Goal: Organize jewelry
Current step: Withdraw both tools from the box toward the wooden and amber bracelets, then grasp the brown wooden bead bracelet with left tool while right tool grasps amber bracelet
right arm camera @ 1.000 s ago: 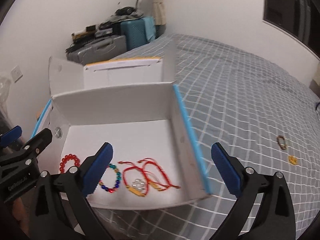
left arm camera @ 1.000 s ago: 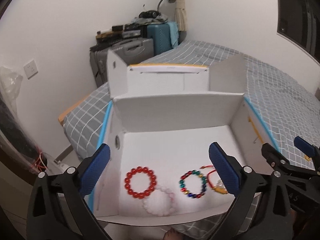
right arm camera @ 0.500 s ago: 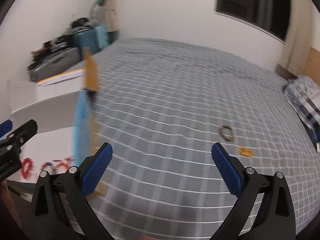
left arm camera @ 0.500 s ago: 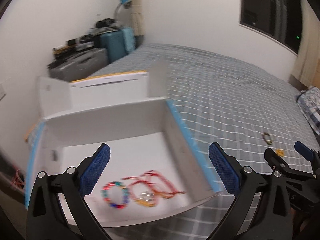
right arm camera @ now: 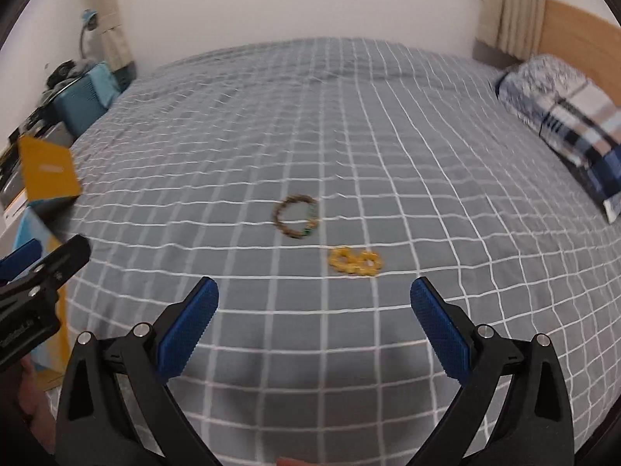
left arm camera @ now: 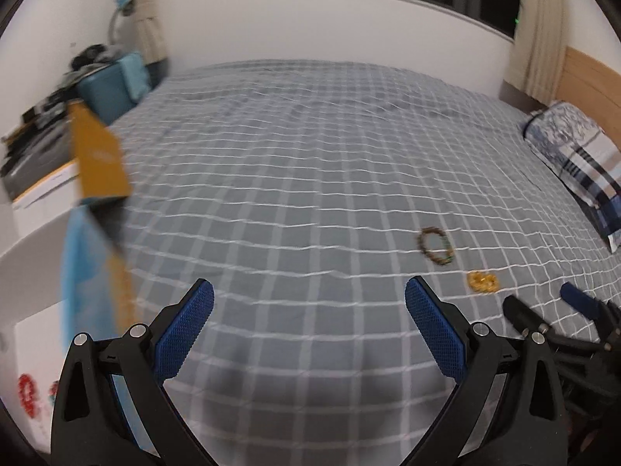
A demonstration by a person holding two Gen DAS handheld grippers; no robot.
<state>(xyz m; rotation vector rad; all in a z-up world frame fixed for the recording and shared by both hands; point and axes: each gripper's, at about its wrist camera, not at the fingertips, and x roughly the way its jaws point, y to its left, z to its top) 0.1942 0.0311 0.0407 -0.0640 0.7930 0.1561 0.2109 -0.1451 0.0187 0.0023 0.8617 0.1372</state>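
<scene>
A brown beaded bracelet (right arm camera: 297,216) and a yellow bead bracelet (right arm camera: 354,261) lie on the grey checked bed, just ahead of my right gripper (right arm camera: 314,320), which is open and empty. Both also show in the left wrist view, the brown bracelet (left arm camera: 435,245) and the yellow one (left arm camera: 482,281), to the right of my open, empty left gripper (left arm camera: 309,324). The white cardboard box (left arm camera: 39,240) with a blue edge stands at the left; a red bead bracelet (left arm camera: 28,393) lies inside it.
The grey checked bedspread (right arm camera: 349,124) fills both views. A plaid pillow (right arm camera: 566,120) lies at the right by the wooden headboard (right arm camera: 582,35). Suitcases and a blue case (left arm camera: 112,85) stand by the wall at the far left.
Both grippers have swung right, away from the box and over the bed. The box has slid to the left edge; the two loose bracelets have come near the middle of the right view.
</scene>
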